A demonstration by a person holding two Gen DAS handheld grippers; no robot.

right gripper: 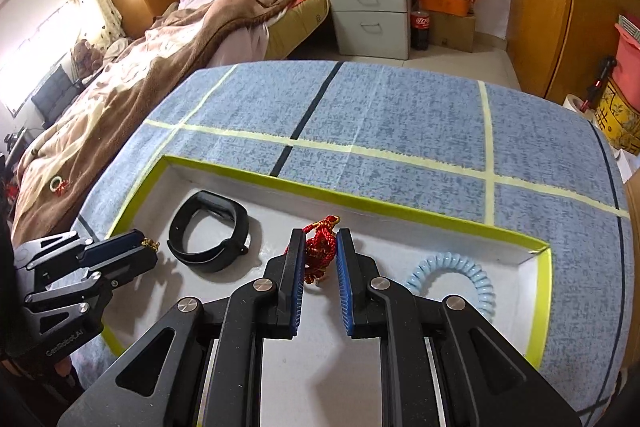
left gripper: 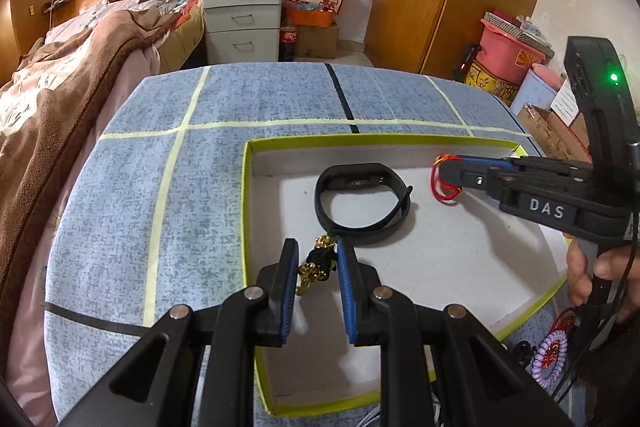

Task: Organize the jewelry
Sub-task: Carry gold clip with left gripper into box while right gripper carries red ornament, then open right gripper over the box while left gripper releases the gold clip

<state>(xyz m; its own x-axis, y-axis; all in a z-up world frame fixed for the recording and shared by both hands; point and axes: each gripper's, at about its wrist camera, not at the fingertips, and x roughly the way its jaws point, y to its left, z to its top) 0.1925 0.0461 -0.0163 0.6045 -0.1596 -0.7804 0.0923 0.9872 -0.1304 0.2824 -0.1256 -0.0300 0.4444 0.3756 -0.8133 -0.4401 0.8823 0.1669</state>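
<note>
A shallow white tray with a lime-green rim (left gripper: 245, 211) (right gripper: 360, 201) lies on the blue cloth table. A black wristband (left gripper: 362, 197) (right gripper: 208, 231) lies in it. My left gripper (left gripper: 318, 259) (right gripper: 150, 247) is over the tray's left part, with a black and gold bead bracelet (left gripper: 316, 265) between its fingers, which are apart. My right gripper (right gripper: 318, 247) (left gripper: 446, 173) is over the tray's middle, with a red knotted cord bracelet (right gripper: 320, 247) (left gripper: 442, 185) between its fingers. A light blue coil bracelet (right gripper: 452, 275) lies in the tray's right part.
A purple coil bracelet (left gripper: 550, 353) and dark jewelry lie on the table right of the tray. Yellow and black tape lines cross the cloth (left gripper: 280, 125). A bed (right gripper: 160, 59), a drawer unit (right gripper: 370, 3) and wardrobes stand behind.
</note>
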